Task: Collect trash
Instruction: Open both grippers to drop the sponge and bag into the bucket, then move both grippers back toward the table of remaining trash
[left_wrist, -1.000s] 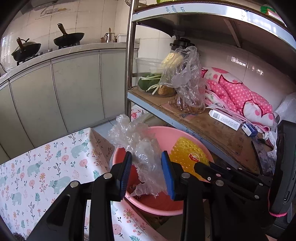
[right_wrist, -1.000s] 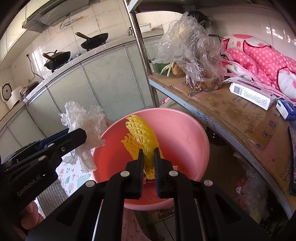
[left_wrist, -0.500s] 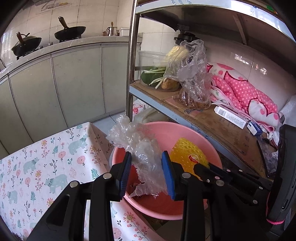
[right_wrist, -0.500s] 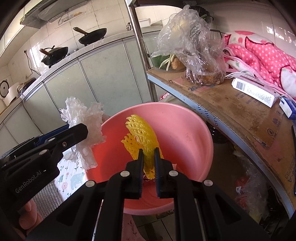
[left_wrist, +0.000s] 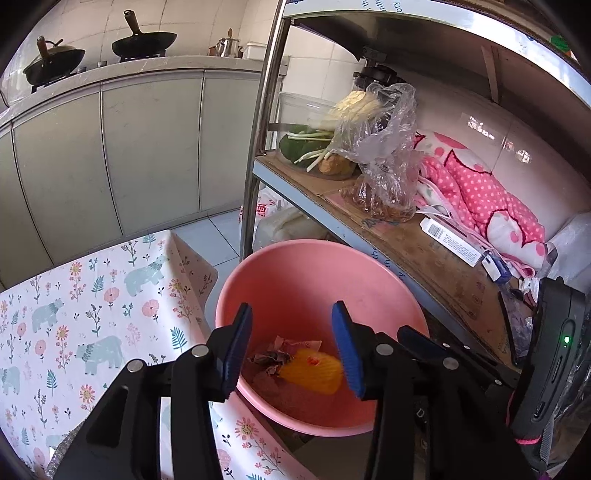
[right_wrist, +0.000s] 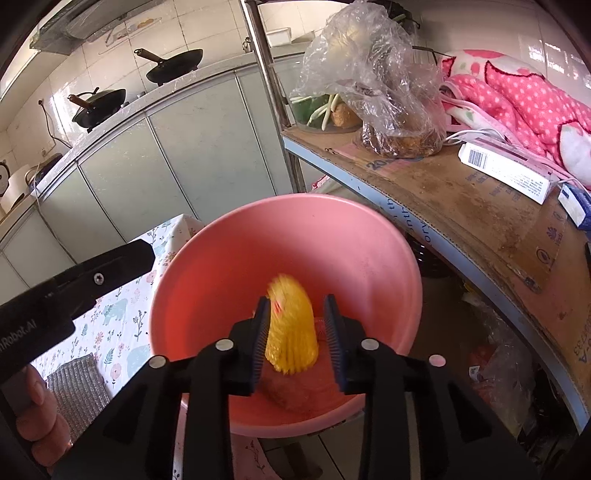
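A pink basin (left_wrist: 314, 280) stands below both grippers, beside the table. Low in it lie a yellow foam net (left_wrist: 310, 371) and crumpled paper scraps (left_wrist: 273, 356). My left gripper (left_wrist: 291, 349) hangs open over the basin's near rim with nothing between its blue pads. My right gripper (right_wrist: 295, 339) is open above the basin (right_wrist: 295, 236). The yellow net (right_wrist: 291, 328) shows blurred between its spread fingers, held by neither. A pale translucent lump (right_wrist: 291, 391) lies under the net. I cannot tell whether it is the clear plastic wrap.
A metal shelf (left_wrist: 406, 251) lined with cardboard rises right of the basin and carries a bagged food bundle (left_wrist: 380, 162), a pink dotted cloth (left_wrist: 487, 195) and a white box (right_wrist: 506, 170). A floral tablecloth (left_wrist: 92, 314) covers the table at left, with a silver scouring pad (right_wrist: 74, 384) on it.
Both grippers have opened. The clear plastic wrap has left my left gripper and the yellow net has left my right one and dropped into the basin.
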